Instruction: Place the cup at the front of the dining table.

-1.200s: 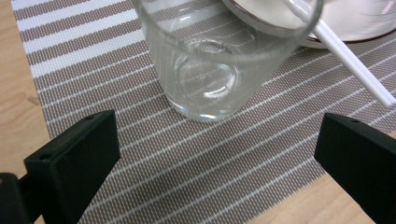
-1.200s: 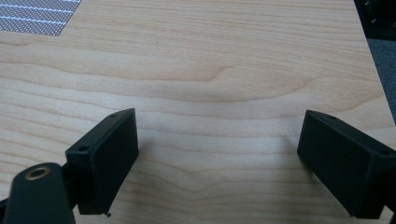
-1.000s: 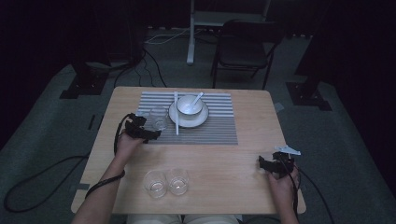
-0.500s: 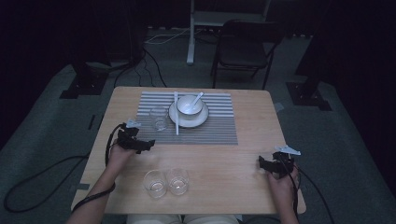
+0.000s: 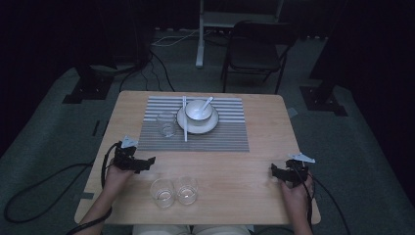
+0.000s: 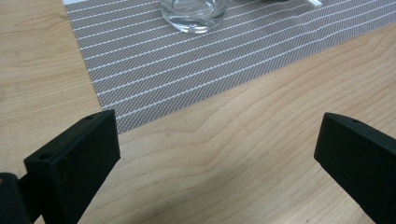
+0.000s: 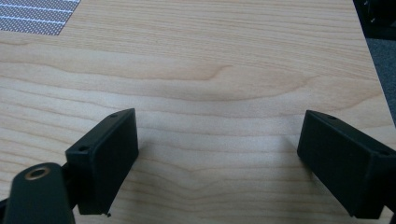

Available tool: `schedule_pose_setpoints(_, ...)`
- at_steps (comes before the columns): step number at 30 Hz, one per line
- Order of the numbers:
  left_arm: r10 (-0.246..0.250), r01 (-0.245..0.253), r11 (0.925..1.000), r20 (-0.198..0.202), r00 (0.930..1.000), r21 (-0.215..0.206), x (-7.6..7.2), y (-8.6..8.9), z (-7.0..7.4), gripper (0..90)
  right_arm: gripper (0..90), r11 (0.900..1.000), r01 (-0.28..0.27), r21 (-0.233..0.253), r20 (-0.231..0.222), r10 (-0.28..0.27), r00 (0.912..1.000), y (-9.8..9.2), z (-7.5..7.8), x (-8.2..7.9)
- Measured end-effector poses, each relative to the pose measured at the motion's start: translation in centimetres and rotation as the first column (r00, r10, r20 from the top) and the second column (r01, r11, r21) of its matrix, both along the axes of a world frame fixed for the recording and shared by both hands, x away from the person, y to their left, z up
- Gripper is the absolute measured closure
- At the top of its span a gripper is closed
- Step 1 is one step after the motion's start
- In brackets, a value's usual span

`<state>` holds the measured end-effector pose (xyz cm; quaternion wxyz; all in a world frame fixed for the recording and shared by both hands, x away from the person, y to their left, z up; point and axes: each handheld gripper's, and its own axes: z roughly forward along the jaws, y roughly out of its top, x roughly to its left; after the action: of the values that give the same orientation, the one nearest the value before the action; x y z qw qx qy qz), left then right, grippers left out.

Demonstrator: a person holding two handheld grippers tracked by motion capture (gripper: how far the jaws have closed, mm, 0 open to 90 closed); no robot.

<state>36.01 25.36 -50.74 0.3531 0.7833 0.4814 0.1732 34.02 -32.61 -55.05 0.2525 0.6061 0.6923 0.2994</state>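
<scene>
A grey striped placemat (image 5: 220,137) lies at the back middle of the table. On it stand an empty glass (image 5: 166,124), a white plate (image 5: 211,126) carrying a white bowl (image 5: 198,110) with a spoon (image 5: 207,102), and a white stick (image 5: 185,122) beside the plate. Two more empty glasses (image 5: 162,192) (image 5: 187,190) stand side by side near the front edge. My left gripper (image 5: 146,162) is open over bare wood, left of that pair. In the left gripper view its jaws (image 6: 219,140) frame only wood, with the mat (image 6: 187,65) and glass (image 6: 194,14) ahead. My right gripper (image 5: 275,172) (image 7: 219,140) is open at the front right, holding nothing.
The wooden table (image 5: 264,147) has its right edge close to my right gripper. A dark folding chair (image 5: 257,49) and a white stand (image 5: 200,34) are on the floor behind the table. Cables (image 5: 39,196) trail across the floor to the left.
My left gripper has drawn back from the glass on the placemat toward the table's front left, leaving the glass standing there. The right gripper has not moved.
</scene>
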Motion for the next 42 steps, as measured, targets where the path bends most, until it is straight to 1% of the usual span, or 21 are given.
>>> schedule_pose_setpoints(1,0.006,-0.006,1.0000,0.001,1.0000,-0.001,-0.2,0.1,-0.1,0.3,11.8,1.000,0.000,0.000,0.000,0.000,1.0000,0.0,0.0,0.0)
schedule_pose_setpoints(3,0.010,-0.010,0.9999,0.018,0.9998,-0.003,-0.8,0.4,-0.2,0.3,11.8,1.000,0.000,0.000,0.000,0.000,1.0000,0.0,0.0,0.0)
schedule_pose_setpoints(6,0.011,-0.011,0.9999,0.036,0.9993,0.008,-1.6,0.7,-0.3,0.3,11.8,1.000,0.000,0.000,0.000,0.000,1.0000,0.0,0.0,0.0)
schedule_pose_setpoints(8,0.017,-0.019,0.9994,0.046,0.9988,0.029,-2.2,0.9,-0.4,0.3,11.8,1.000,0.000,0.000,0.000,0.000,1.0000,0.0,0.0,0.0)
schedule_pose_setpoints(10,0.027,-0.029,0.9992,0.059,0.9979,0.029,-2.8,1.2,-0.5,0.3,11.8,1.000,0.000,0.000,0.000,0.000,1.0000,0.0,0.0,0.0)
schedule_pose_setpoints(11,0.029,-0.031,0.9990,0.058,0.9979,0.032,-3.2,1.3,-0.6,0.4,11.8,1.000,0.001,0.001,0.001,-0.001,1.0000,0.0,0.0,0.0)
schedule_pose_setpoints(13,0.039,-0.041,0.9988,0.063,0.9973,0.027,-3.6,1.4,-0.7,0.3,11.8,1.000,0.002,0.001,0.001,-0.002,1.0000,0.0,0.0,0.0)
schedule_pose_setpoints(17,0.047,-0.048,0.9987,0.058,0.9972,0.019,-4.7,1.8,-1.2,0.4,11.8,1.000,0.002,0.001,0.001,-0.002,1.0000,0.0,0.0,0.0)
schedule_pose_setpoints(18,0.047,-0.048,0.9987,0.058,0.9972,0.019,-4.7,1.8,-1.2,0.3,11.8,1.000,0.002,0.001,0.001,-0.002,1.0000,0.0,0.0,0.0)
schedule_pose_setpoints(22,0.071,-0.073,0.9970,0.072,0.9948,0.026,-5.8,2.2,-1.8,0.4,11.8,1.000,0.003,0.002,0.000,-0.003,1.0000,0.0,0.0,0.0)
schedule_pose_setpoints(23,0.071,-0.073,0.9970,0.072,0.9948,0.026,-5.8,2.2,-1.8,0.4,11.8,1.000,0.003,0.002,0.000,-0.003,1.0000,0.0,0.0,0.0)
schedule_pose_setpoints(24,0.077,-0.079,0.9967,0.068,0.9947,0.019,-6.2,2.5,-2.0,0.4,11.8,1.000,0.003,0.002,0.000,-0.003,1.0000,0.0,0.0,0.0)
schedule_pose_setpoints(29,0.089,-0.091,0.9954,0.068,0.9937,0.031,-7.0,3.1,-2.5,0.4,11.8,1.000,0.003,0.001,0.000,-0.003,1.0000,0.0,0.0,0.0)
schedule_pose_setpoints(30,0.095,-0.098,0.9945,0.074,0.9928,0.038,-7.3,3.2,-2.6,0.3,11.8,1.000,0.003,0.002,0.000,-0.003,1.0000,0.0,0.0,0.0)
schedule_pose_setpoints(33,0.105,-0.108,0.9936,0.088,0.9906,0.034,-8.0,3.5,-2.7,0.3,11.8,1.000,0.003,0.001,0.000,-0.003,1.0000,0.0,0.0,0.0)
schedule_pose_setpoints(34,0.109,-0.113,0.9928,0.093,0.9897,0.040,-8.2,3.6,-2.7,0.3,11.8,1.000,0.003,0.002,0.000,-0.003,1.0000,0.0,0.0,0.0)
schedule_pose_setpoints(36,0.106,-0.110,0.9930,0.092,0.9901,0.042,-8.6,3.8,-2.9,0.4,11.8,1.000,0.003,0.002,0.000,-0.003,1.0000,0.0,0.0,0.0)
schedule_pose_setpoints(37,0.118,-0.123,0.9911,0.099,0.9881,0.050,-8.8,4.0,-3.0,0.4,11.8,1.000,0.003,0.002,0.000,-0.003,1.0000,0.0,0.0,0.0)
schedule_pose_setpoints(39,0.122,-0.128,0.9896,0.098,0.9877,0.065,-9.0,4.2,-3.0,0.3,11.8,1.000,0.003,0.002,0.000,-0.003,1.0000,0.0,0.0,0.0)
schedule_pose_setpoints(40,0.128,-0.136,0.9883,0.104,0.9862,0.069,-9.2,4.4,-3.0,0.4,11.8,1.000,0.003,0.002,0.000,-0.003,1.0000,0.0,0.0,0.0)
schedule_pose_setpoints(42,0.142,-0.150,0.9864,0.108,0.9840,0.068,-9.6,4.9,-2.9,0.4,11.8,1.000,0.004,0.002,-0.001,-0.004,1.0000,0.0,0.0,0.0)
